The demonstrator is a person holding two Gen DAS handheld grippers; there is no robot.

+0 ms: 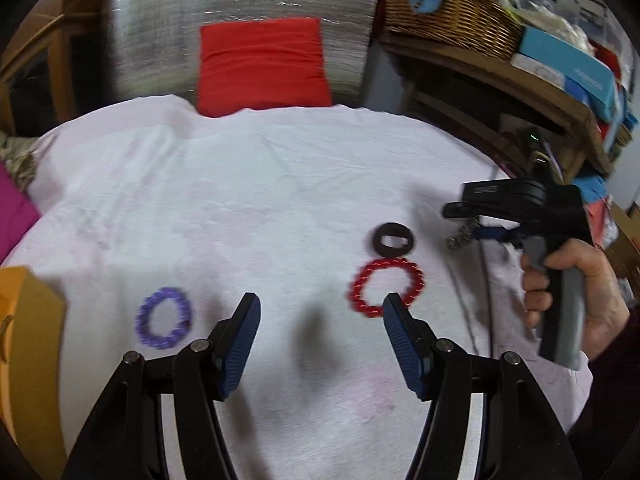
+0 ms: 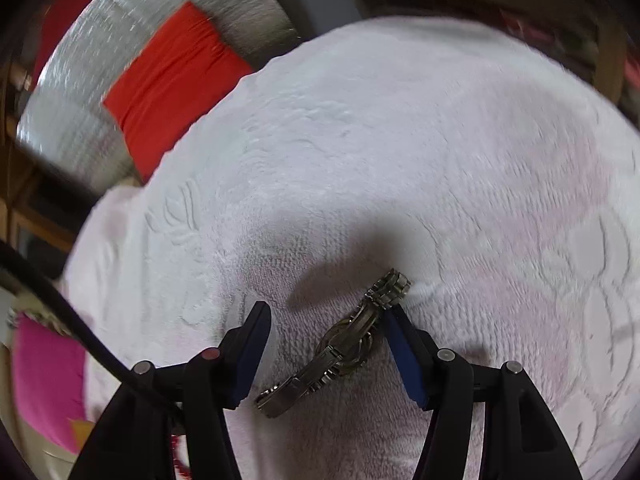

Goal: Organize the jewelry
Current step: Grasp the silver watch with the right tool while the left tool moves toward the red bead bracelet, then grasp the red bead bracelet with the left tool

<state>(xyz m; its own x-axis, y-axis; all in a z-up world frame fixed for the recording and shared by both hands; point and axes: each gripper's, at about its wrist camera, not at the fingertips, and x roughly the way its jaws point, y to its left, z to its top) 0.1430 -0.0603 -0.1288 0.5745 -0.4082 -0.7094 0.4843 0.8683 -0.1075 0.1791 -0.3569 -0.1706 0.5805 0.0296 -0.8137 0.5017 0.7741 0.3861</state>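
Four pieces were all loose on the white towel (image 1: pixel 248 184): purple bracelet (image 1: pixel 164 318), red bracelet (image 1: pixel 386 288), dark ring (image 1: pixel 395 239), and a metal watch (image 2: pixel 340 346). Our left gripper (image 1: pixel 320 320) was spread and empty; our right gripper (image 2: pixel 328 336) was spread around the watch without pinching it. We'd say barely started.
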